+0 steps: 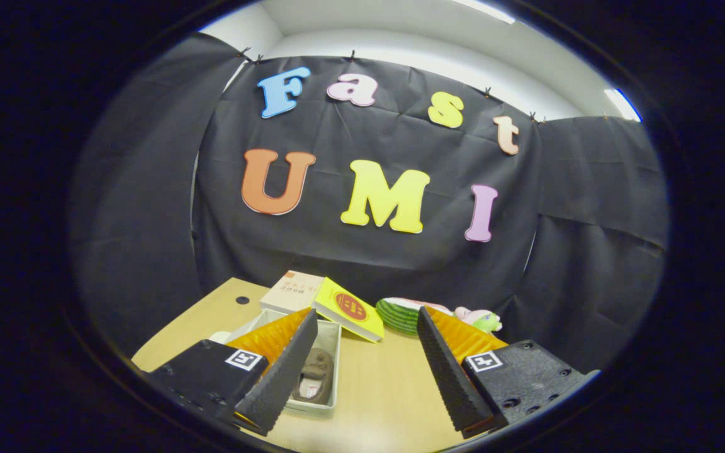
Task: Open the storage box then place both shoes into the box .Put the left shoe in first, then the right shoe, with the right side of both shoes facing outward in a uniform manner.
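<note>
Item, task partly done: pale translucent plastic storage box (331,352) open on the light wooden desk (381,390), at eleven o'clock from the empty, wide-open gripper (362,371), holding one brown shoe (315,374); second shoe judged outstanding.

The left finger of the claw (362,371) is hiding part of the storage box (331,365) and the heel end of the brown shoe (313,376) lying inside it. A round white object (218,338) is peeking from behind that finger, too covered to identify, while the right finger is cutting off the green striped plush (401,314).
</note>
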`<action>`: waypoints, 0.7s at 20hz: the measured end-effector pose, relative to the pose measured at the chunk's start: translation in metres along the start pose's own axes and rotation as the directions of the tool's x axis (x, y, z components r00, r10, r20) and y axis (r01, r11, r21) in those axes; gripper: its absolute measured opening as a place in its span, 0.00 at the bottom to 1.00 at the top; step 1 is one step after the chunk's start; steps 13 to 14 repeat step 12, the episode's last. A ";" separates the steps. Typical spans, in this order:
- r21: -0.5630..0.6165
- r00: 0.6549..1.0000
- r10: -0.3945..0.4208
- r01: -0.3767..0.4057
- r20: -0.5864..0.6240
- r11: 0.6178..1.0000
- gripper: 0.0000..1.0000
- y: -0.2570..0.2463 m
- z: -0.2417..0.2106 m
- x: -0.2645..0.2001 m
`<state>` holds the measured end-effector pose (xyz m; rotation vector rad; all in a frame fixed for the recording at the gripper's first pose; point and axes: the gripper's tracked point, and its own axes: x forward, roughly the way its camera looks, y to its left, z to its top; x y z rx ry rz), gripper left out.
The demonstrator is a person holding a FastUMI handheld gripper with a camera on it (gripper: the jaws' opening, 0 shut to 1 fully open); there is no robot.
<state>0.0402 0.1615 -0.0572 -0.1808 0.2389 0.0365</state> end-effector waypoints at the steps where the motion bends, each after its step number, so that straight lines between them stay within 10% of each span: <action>1: 0.014 1.000 0.006 -0.006 0.004 1.000 1.00 -0.001 0.000 -0.001; 14: 0.123 0.999 0.024 -0.029 0.043 0.992 1.00 -0.026 -0.005 -0.023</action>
